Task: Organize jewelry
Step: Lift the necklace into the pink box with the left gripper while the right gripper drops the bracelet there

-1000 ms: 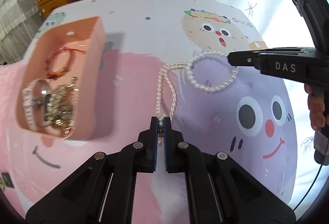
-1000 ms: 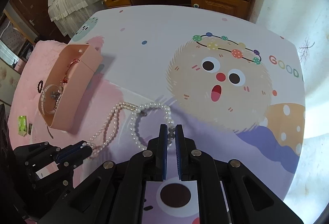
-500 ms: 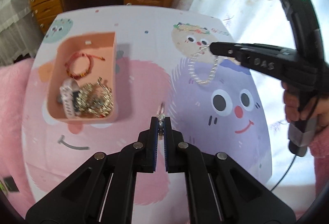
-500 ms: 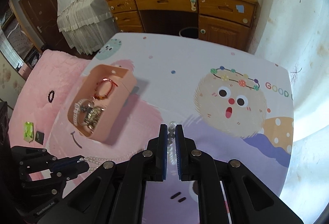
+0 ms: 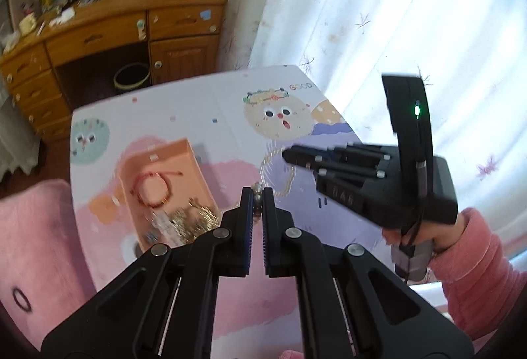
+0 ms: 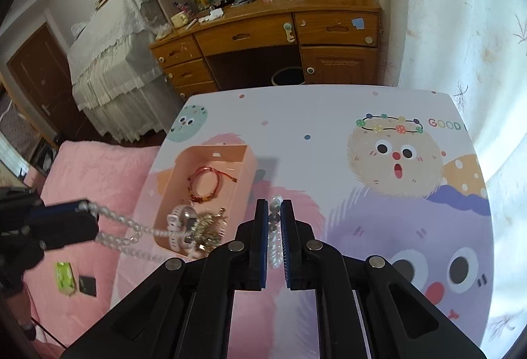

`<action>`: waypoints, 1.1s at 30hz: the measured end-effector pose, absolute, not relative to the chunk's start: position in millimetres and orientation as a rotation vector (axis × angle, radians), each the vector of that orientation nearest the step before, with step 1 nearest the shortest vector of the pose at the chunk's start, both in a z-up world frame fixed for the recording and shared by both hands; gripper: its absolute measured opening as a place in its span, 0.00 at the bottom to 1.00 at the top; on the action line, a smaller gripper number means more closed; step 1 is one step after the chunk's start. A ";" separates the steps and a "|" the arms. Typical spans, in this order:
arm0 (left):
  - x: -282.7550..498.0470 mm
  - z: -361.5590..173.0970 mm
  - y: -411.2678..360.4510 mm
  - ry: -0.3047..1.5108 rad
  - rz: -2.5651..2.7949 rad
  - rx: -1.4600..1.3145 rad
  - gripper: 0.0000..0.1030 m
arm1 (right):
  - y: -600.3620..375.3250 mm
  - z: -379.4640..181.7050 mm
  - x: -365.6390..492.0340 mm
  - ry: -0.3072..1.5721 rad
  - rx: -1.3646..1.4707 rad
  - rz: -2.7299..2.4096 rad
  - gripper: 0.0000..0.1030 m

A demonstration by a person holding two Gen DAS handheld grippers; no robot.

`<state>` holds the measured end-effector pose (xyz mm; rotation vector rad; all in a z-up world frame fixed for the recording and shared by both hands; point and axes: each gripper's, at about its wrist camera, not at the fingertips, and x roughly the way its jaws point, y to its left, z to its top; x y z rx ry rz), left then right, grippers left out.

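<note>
Both grippers hold one white pearl necklace lifted high above the table. My left gripper (image 5: 258,194) is shut on one end of the pearl necklace (image 5: 276,168); it also shows in the right wrist view (image 6: 82,210). My right gripper (image 6: 274,206) is shut on the other end, and also shows in the left wrist view (image 5: 286,154). The pearl strand (image 6: 131,230) sags between them over the pink jewelry box (image 6: 245,161). The box (image 5: 194,158) holds a red bracelet (image 6: 204,184), a white watch (image 6: 176,227) and gold chains (image 6: 207,227).
The table (image 6: 296,115) has a cartoon-printed cloth. A pink bed cover (image 6: 98,174) lies left of it with a green packet (image 6: 65,275) on it. A wooden desk (image 6: 263,29) and a dark bin (image 6: 288,76) stand beyond the far edge.
Both grippers have risen well above the table with the pearl necklace, which left the table. They have shifted toward the pink box, and the strand now hangs over it.
</note>
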<state>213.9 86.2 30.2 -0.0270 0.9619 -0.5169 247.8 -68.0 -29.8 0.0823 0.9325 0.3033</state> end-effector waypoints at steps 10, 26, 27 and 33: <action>251.3 46.9 124.1 0.907 -0.583 0.036 0.03 | -20.3 -25.3 233.8 0.854 0.165 0.278 0.07; 308.7 1.5 162.3 0.949 -0.502 0.004 0.03 | 34.4 -37.7 250.7 0.866 0.202 0.285 0.09; 310.0 -0.3 163.4 0.955 -0.493 0.003 0.04 | 37.1 -40.7 253.9 0.893 0.198 0.259 0.19; 307.4 -2.7 178.6 0.974 -0.433 -0.023 0.62 | 39.8 -40.5 247.3 0.894 0.188 0.232 0.48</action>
